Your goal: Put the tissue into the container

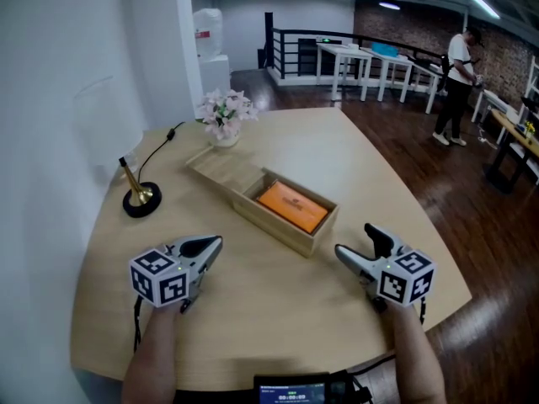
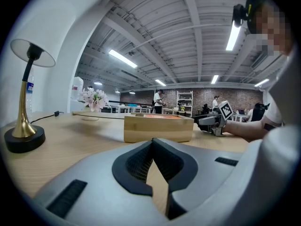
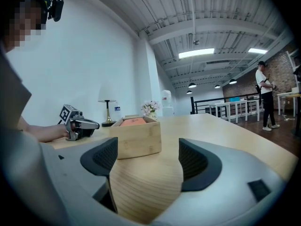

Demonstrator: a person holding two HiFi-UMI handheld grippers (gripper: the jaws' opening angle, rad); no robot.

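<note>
**Orange tissue pack lying inside the open wooden box**

A flat orange tissue pack (image 1: 290, 206) lies inside a rectangular pale bamboo box (image 1: 271, 223) at the middle of a round light-wood table (image 1: 278, 310). A flat wooden lid (image 1: 223, 168) lies just behind the box. The left gripper (image 1: 215, 242) is low over the table's near left, its jaws clenched tip to tip on nothing. The right gripper (image 1: 357, 241) is at the near right, released, with only tabletop between its wide jaws. Neither touches the box
</note>
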